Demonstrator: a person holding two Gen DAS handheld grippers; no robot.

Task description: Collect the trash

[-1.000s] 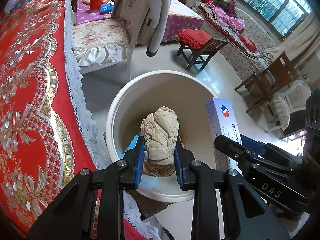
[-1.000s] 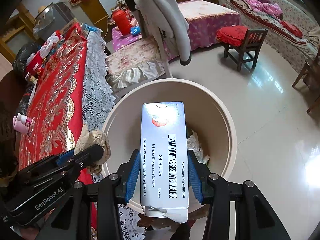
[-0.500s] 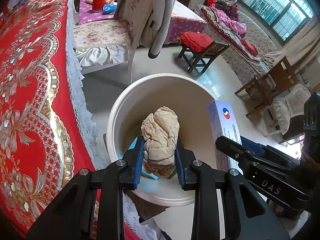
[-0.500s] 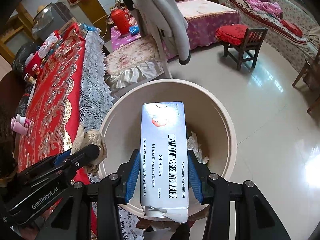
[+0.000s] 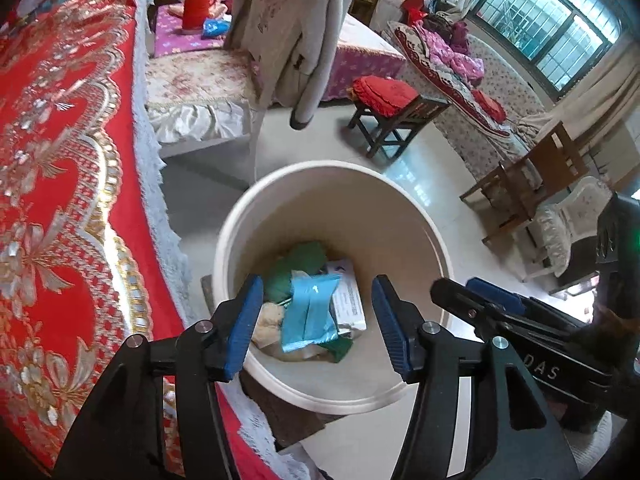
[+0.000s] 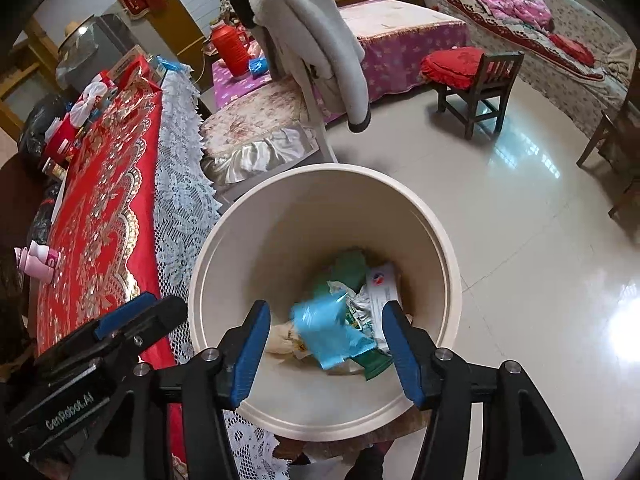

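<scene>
Left claw (image 5: 316, 320): my jaws have just been opening, nothing is between them, above the round cream plastic bin (image 5: 240, 216).
Right claw (image 6: 326, 344): also just opening, empty, over the same bin.
White medicine box (image 6: 383, 286): lies inside the bin on the trash; its long axis runs toward the far wall; print too small to read.
Light blue wrapper (image 6: 328, 330): blurred, on top of the trash.
Writing: "GenRobot.AI" and "DAS" on my claws.

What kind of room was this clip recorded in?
Most likely a lived-in home, a combined living and sleeping room. A bed with a purple floral cover stands at the back, a small wooden stool with a red cushion sits on the tiled floor, and a table under a red embroidered cloth stands beside the cream waste bin.
</scene>
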